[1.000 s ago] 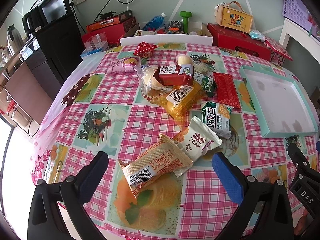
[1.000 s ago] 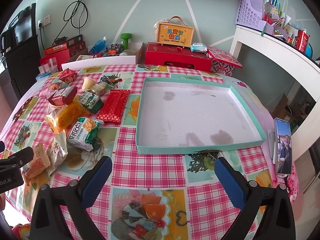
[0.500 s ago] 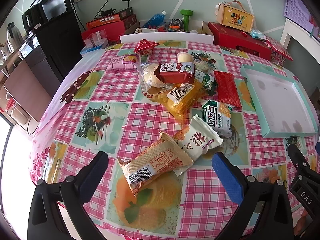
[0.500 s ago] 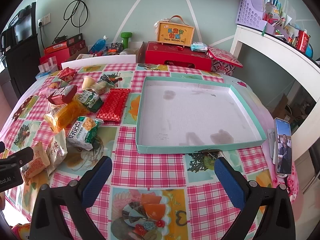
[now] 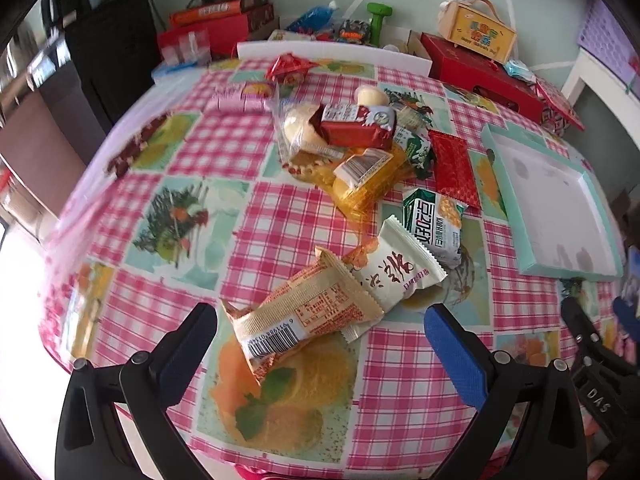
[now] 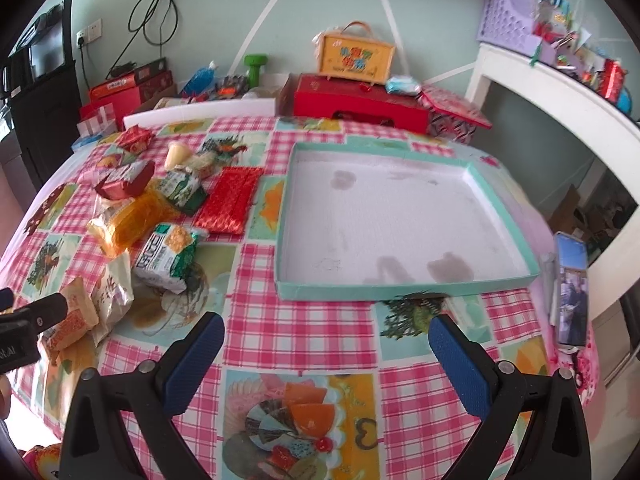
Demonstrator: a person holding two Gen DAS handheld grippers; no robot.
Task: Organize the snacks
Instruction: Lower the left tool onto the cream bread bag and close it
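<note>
Several wrapped snacks lie on the checked tablecloth. Nearest my open left gripper point(image 5: 320, 320) is a beige snack pack with a barcode point(image 5: 304, 312), lying between the fingers' line, with a white pack point(image 5: 394, 272) and a green-white cracker pack point(image 5: 434, 222) behind it. Farther back lie an orange bag point(image 5: 360, 184), a red pack point(image 5: 356, 128) and a red foil pack point(image 5: 454, 168). An empty teal-rimmed tray point(image 6: 404, 290) lies ahead of my open, empty right gripper point(image 6: 326, 336); the tray also shows at the right in the left wrist view point(image 5: 560, 268).
A phone point(image 6: 572, 288) lies at the table's right edge. Red boxes point(image 6: 360, 100) and a yellow gift box point(image 6: 354, 56) stand behind the table. A white shelf point(image 6: 560, 92) is at the right. A black cabinet point(image 5: 104, 40) stands at the left.
My left gripper has moved forward and down toward the beige pack, which now sits closer between the fingers. The right gripper has tilted slightly; the snacks and tray have not moved.
</note>
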